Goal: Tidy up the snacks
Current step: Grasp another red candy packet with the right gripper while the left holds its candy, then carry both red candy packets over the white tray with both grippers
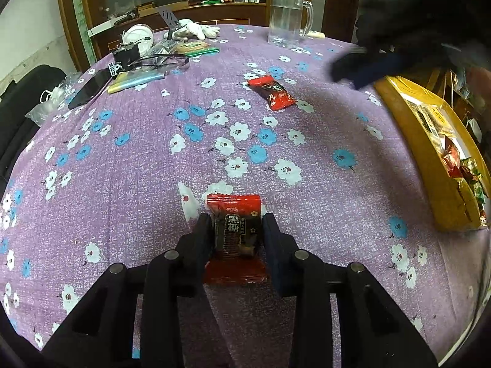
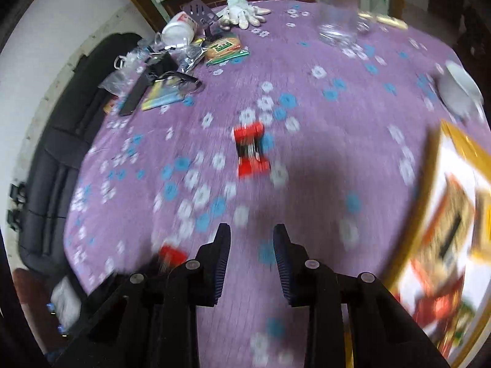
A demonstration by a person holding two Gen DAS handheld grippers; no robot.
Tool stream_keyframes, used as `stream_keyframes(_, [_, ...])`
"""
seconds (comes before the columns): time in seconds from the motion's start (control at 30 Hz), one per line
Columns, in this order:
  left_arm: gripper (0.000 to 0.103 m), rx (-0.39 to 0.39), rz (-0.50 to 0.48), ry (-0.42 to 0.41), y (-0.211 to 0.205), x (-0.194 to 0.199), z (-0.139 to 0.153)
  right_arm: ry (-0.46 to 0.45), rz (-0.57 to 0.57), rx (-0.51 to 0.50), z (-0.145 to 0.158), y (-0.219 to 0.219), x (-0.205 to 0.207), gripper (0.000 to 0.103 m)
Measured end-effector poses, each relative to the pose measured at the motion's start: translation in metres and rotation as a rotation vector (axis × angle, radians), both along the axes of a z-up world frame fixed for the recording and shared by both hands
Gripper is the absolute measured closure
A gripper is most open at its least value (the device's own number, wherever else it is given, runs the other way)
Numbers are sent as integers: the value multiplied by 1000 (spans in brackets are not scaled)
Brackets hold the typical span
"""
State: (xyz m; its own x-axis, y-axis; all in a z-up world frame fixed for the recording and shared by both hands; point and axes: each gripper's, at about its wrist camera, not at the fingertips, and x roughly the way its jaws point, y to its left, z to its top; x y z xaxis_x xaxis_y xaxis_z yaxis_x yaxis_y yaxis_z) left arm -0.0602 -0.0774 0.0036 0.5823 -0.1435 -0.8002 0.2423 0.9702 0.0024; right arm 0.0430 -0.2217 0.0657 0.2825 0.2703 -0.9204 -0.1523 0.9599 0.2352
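The left gripper has its fingers on either side of a red snack lying flat on the worktop; the pads sit against the packet's edges, so it looks clamped on it, though how firmly is hard to tell. A second snack lies farther out, well apart from the first. The yellow box, already holding mixed packets, sits at the right edge.

The right gripper hangs released above the cloth, nothing between its fingers, with the second snack ahead of it. That view is blurred, so fine detail is uncertain.

To do this step well, the left should squeeze on the packet's thick middle, not the crimped ends, which would slip. Lift straight up before swinging right, so the wrapper does not drag the cloth. Carry it over the box rim and let go low inside. The right should square up to its snack first.
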Motion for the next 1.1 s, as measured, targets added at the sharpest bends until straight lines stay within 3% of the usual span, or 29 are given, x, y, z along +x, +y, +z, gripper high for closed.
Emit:
stream_keyframes(0.07, [71, -10, -1, 2, 1, 0, 0, 8, 12, -56, -14, 14, 26, 73])
stream_keyframes(0.23, [71, -5, -5, 1, 1, -1, 0, 27, 25, -75, -40, 32, 61, 71])
stream_keyframes(0.6, [70, -1, -10, 2, 0, -1, 0, 4, 50, -156, -64, 55, 84, 74])
stream_keyframes(0.8, [69, 2, -13, 2, -1, -1, 0, 36, 51, -127, -63, 42, 54, 76])
stream_keyframes(1.1, [67, 21, -12, 0, -3, -1, 0, 62, 35, -104, -61, 11, -53, 76])
